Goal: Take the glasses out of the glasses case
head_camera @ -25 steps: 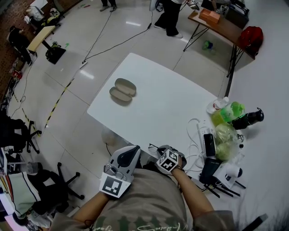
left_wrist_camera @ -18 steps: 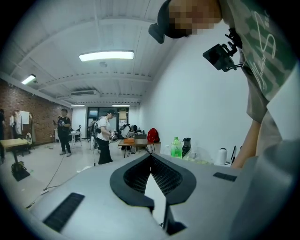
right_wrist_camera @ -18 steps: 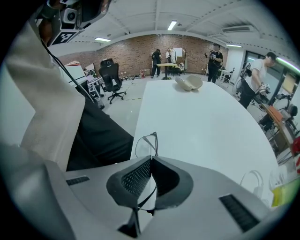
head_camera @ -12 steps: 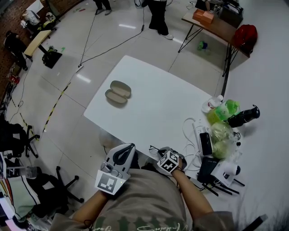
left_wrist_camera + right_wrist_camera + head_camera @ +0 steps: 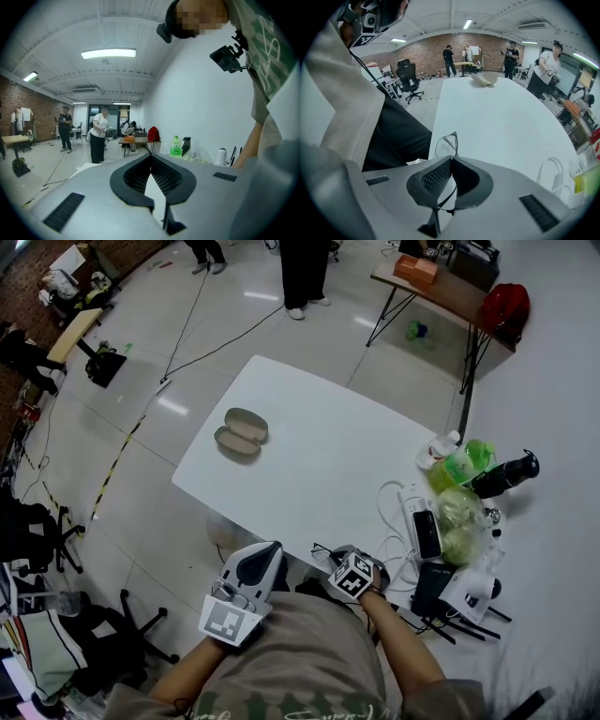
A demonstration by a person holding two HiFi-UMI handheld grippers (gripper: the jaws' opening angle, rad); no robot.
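Observation:
The glasses case (image 5: 241, 432) lies open and empty at the far left of the white table (image 5: 328, 456); the right gripper view also shows the glasses case (image 5: 484, 78) at the far end. At the table's near edge my right gripper (image 5: 336, 556) is shut on the thin-framed glasses (image 5: 321, 548). In the right gripper view one lens of the glasses (image 5: 446, 145) sticks out past the right gripper (image 5: 451, 159) and the frame wire runs between the closed jaws. My left gripper (image 5: 262, 554) hangs off the table's near edge. The left gripper (image 5: 151, 158) is shut and holds nothing.
A power strip (image 5: 412, 512) with white cable, a phone (image 5: 427, 535), a green bottle (image 5: 459, 465), a black bottle (image 5: 506, 474) and bags crowd the table's right end. A person (image 5: 302, 273) stands beyond the table. Office chairs (image 5: 37, 521) are on the left, and a wooden table (image 5: 441, 287) stands far right.
The head view has drifted slightly. Both grippers stay at the near table edge, the right one still on the glasses. The person beyond the table has stepped left.

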